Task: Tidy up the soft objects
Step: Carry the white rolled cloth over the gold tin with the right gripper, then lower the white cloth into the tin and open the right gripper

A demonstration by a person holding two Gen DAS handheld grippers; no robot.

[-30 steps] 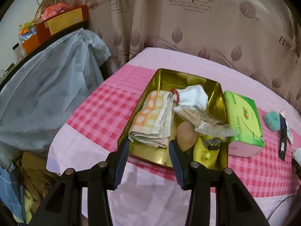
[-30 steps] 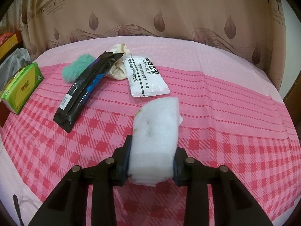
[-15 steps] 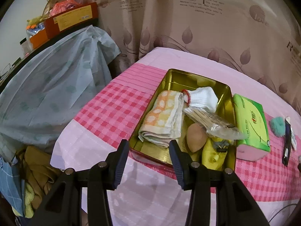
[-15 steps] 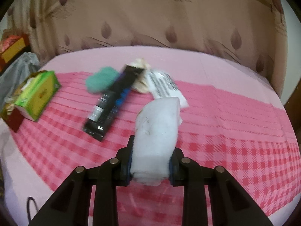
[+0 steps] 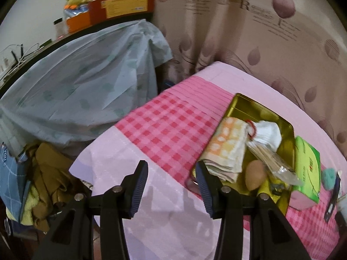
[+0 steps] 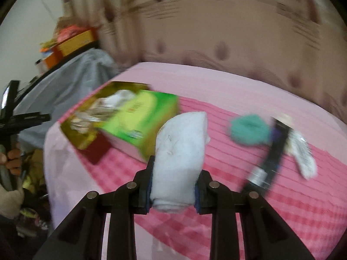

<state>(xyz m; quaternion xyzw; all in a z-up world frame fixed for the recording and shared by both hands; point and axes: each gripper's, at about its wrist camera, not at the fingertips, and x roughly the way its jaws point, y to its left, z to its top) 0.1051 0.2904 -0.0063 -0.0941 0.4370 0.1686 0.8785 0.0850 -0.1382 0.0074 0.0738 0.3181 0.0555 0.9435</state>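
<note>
My right gripper [image 6: 173,181] is shut on a rolled white cloth [image 6: 181,151], held up off the pink table. Ahead of it to the left lies the gold tin tray [image 6: 76,132], blurred, with the green tissue box [image 6: 141,119] beside it. In the left wrist view my left gripper [image 5: 171,178] stands open with nothing between its fingers, near the table's front left corner. The tray [image 5: 240,103] lies to its right and holds a folded orange-checked towel [image 5: 227,149], a white sock [image 5: 267,133], a clear packet of sticks [image 5: 273,160] and a beige sponge [image 5: 256,176].
A teal fluffy ball [image 6: 249,130], a black packet [image 6: 271,158] and a white packet [image 6: 303,153] lie at the table's right. A cabinet draped in a grey-blue sheet [image 5: 82,91] stands at left, with piled clothes [image 5: 43,177] below. A curtain hangs behind. A hand [image 6: 13,160] shows at far left.
My right gripper has lifted the white cloth off the table and swung left toward the tray. My left gripper has drifted left, so the tray now sits to its right.
</note>
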